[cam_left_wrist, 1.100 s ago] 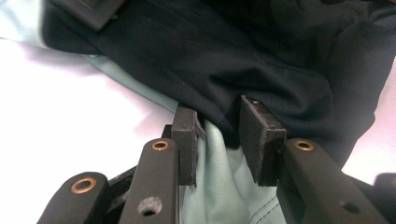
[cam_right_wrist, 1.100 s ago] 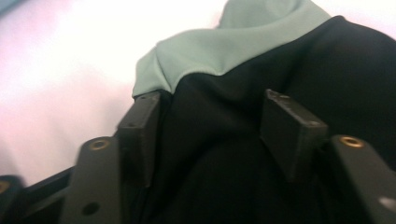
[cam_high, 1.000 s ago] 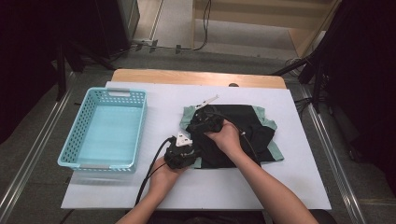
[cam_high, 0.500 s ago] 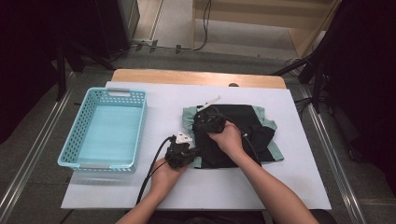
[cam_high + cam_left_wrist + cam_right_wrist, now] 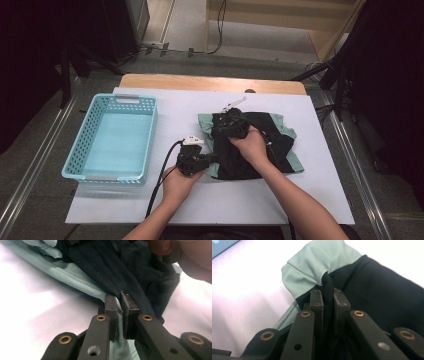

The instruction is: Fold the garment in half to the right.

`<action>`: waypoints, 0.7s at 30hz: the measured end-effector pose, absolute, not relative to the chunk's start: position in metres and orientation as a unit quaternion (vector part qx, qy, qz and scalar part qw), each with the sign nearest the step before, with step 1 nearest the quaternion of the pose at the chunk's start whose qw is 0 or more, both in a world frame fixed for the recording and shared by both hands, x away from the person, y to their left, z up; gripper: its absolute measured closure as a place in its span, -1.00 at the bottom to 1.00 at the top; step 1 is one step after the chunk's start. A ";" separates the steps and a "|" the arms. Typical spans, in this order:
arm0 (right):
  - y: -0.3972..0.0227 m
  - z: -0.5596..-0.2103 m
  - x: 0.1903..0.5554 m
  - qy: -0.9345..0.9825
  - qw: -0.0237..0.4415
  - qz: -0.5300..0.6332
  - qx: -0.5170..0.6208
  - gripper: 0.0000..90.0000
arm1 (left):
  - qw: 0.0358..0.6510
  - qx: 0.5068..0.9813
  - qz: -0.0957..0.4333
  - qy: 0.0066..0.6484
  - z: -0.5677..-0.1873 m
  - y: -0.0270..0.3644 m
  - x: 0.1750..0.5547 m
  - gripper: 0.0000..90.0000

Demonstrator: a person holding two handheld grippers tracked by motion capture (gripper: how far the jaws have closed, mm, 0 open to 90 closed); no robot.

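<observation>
Pinching cloth at two spots, both grippers are set on the garment [image 5: 260, 150], a black and mint-green piece lying bunched on the white sheet [image 5: 310, 200] to the right of the basket [image 5: 116, 137]. The left gripper [image 5: 197, 162] sits at the garment's near left edge, the side facing the basket; in the left gripper view its jaws have just been closing and now stand nearly together with a thin fold of green and black fabric caught between the pads [image 5: 111, 307]. The right gripper [image 5: 231, 125] is at the garment's far left corner, farther from the person than the left one; in the right gripper view its jaws have likewise just been closing, and a dark roll of cloth is squeezed between them, with a green fold [image 5: 312, 270] bunched just beyond the tips. The step in hand looks like taking hold of one side of the garment at two points, as for a fold or a lift. The basket is well apart from the garment and holds nothing I can see. Judging from the grips, the next move calls for raising both grippers together and keeping their spacing, so the held edge stays taut and the cloth does not slip from the thin pinch on the left. If it is a fold, the edge should travel away from the basket, over the rest of the garment; if it is a transfer, the whole bundle must clear the basket's rim.
</observation>
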State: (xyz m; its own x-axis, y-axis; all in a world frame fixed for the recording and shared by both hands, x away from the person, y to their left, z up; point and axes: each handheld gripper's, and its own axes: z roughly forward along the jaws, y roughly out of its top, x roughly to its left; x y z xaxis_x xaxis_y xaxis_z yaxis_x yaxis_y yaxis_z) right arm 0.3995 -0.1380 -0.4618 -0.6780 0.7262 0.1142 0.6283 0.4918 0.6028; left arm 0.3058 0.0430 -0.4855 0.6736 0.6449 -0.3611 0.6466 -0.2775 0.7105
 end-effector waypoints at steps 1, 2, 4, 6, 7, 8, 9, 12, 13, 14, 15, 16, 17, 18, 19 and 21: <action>-0.139 -0.460 0.399 0.861 0.080 0.315 0.392 0.76 | 0.447 0.798 -0.003 0.404 -0.484 0.042 0.305 0.91; -0.140 -0.458 0.398 0.861 0.082 0.314 0.392 0.76 | 0.449 0.798 -0.002 0.401 -0.482 0.041 0.305 0.91; -0.143 -0.455 0.397 0.862 0.085 0.313 0.390 0.76 | 0.451 0.800 0.002 0.395 -0.478 0.040 0.304 0.91; -0.146 -0.452 0.396 0.860 0.084 0.316 0.392 0.76 | 0.454 0.802 0.007 0.389 -0.473 0.038 0.304 0.91; -0.148 -0.450 0.396 0.860 0.086 0.317 0.392 0.76 | 0.454 0.803 0.010 0.386 -0.471 0.037 0.304 0.91; -0.150 -0.448 0.396 0.859 0.085 0.318 0.391 0.76 | 0.454 0.804 0.012 0.384 -0.469 0.036 0.304 0.91; -0.152 -0.447 0.395 0.859 0.086 0.320 0.391 0.76 | 0.456 0.804 0.012 0.382 -0.467 0.036 0.304 0.91; -0.158 -0.443 0.394 0.857 0.088 0.321 0.393 0.76 | 0.460 0.804 0.016 0.376 -0.462 0.033 0.304 0.91; -0.160 -0.441 0.394 0.857 0.090 0.322 0.393 0.76 | 0.462 0.804 0.018 0.374 -0.460 0.031 0.304 0.91; -0.162 -0.440 0.393 0.856 0.091 0.322 0.395 0.76 | 0.462 0.805 0.017 0.370 -0.459 0.030 0.304 0.91; -0.164 -0.438 0.393 0.855 0.091 0.325 0.394 0.77 | 0.462 0.806 0.018 0.369 -0.457 0.029 0.304 0.91; -0.166 -0.437 0.392 0.853 0.090 0.329 0.396 0.77 | 0.465 0.806 0.017 0.366 -0.455 0.027 0.304 0.91; -0.168 -0.435 0.392 0.852 0.091 0.332 0.394 0.77 | 0.467 0.806 0.017 0.364 -0.454 0.026 0.304 0.91; -0.170 -0.433 0.391 0.851 0.091 0.331 0.397 0.77 | 0.466 0.807 0.019 0.361 -0.452 0.024 0.304 0.91; -0.172 -0.432 0.390 0.851 0.093 0.332 0.395 0.77 | 0.467 0.808 0.021 0.358 -0.450 0.023 0.304 0.91; -0.177 -0.431 0.390 0.847 0.092 0.337 0.400 0.77 | 0.469 0.807 0.018 0.357 -0.446 0.020 0.305 0.91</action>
State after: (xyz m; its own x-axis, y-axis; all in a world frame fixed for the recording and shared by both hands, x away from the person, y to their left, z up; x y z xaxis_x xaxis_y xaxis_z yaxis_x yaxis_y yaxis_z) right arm 0.3904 -0.1770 -0.4307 -0.6633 0.7398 0.1132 0.6155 0.4532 0.6448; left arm 0.3051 0.0204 -0.4465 0.7446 0.5934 -0.3057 0.5592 -0.3046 0.7710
